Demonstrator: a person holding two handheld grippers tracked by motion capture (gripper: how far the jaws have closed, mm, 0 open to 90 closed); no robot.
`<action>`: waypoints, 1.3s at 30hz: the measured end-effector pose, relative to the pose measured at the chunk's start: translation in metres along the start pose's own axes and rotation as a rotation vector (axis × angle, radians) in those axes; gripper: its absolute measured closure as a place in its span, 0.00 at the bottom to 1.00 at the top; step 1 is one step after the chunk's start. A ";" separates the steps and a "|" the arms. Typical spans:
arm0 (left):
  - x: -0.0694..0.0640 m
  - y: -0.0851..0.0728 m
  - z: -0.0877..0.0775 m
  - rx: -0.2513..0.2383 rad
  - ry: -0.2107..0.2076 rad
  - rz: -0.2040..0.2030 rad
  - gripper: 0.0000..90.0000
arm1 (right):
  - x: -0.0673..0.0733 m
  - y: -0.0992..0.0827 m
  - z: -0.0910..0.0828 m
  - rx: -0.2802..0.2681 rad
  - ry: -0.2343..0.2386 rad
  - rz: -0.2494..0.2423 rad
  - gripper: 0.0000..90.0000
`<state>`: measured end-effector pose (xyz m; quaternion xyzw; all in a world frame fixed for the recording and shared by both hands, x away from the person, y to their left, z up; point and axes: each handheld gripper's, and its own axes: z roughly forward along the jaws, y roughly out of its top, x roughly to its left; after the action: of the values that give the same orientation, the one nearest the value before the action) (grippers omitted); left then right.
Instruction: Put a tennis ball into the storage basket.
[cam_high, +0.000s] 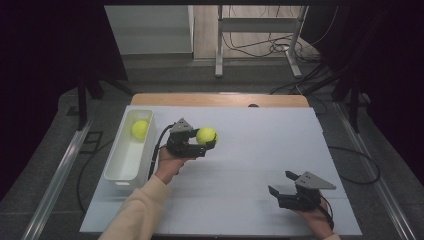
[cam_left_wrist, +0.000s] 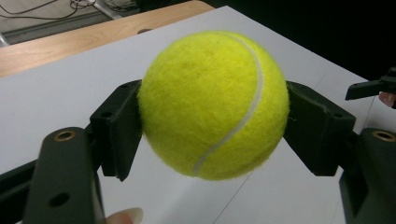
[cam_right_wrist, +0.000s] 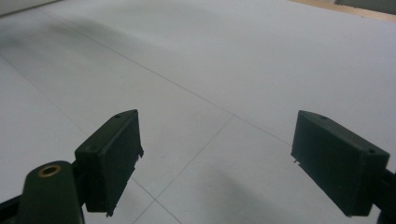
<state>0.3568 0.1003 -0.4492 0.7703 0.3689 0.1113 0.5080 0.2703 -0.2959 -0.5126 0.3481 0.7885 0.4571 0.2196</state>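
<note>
My left gripper (cam_high: 206, 141) is shut on a yellow-green tennis ball (cam_high: 206, 135) and holds it above the middle of the white table (cam_high: 260, 150). In the left gripper view the ball (cam_left_wrist: 212, 105) sits squeezed between both black jaws. A second tennis ball (cam_high: 140, 129) lies in the far end of a white bin (cam_high: 123, 170) at the table's left. My right gripper (cam_high: 281, 184) rests low near the front right, open with nothing between its jaws; in the right gripper view its fingers (cam_right_wrist: 112, 158) stand wide apart over bare table.
The bin stands along the left edge of the table. A wooden strip (cam_high: 220, 99) borders the far edge. Beyond it are metal table legs (cam_high: 218, 55) and cables on the floor.
</note>
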 end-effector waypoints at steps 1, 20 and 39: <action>0.000 0.000 -0.002 -0.002 0.001 0.002 0.29 | 0.000 0.000 0.000 0.000 0.000 0.000 0.18; 0.006 0.003 -0.027 -0.032 0.025 -0.007 0.29 | 0.000 0.000 0.000 -0.002 0.000 0.002 0.18; 0.018 -0.006 -0.049 -0.052 0.054 -0.039 0.29 | -0.001 -0.001 0.000 0.000 -0.011 0.005 0.18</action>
<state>0.3401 0.1478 -0.4357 0.7464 0.3943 0.1318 0.5197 0.2705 -0.2971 -0.5131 0.3526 0.7865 0.4555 0.2227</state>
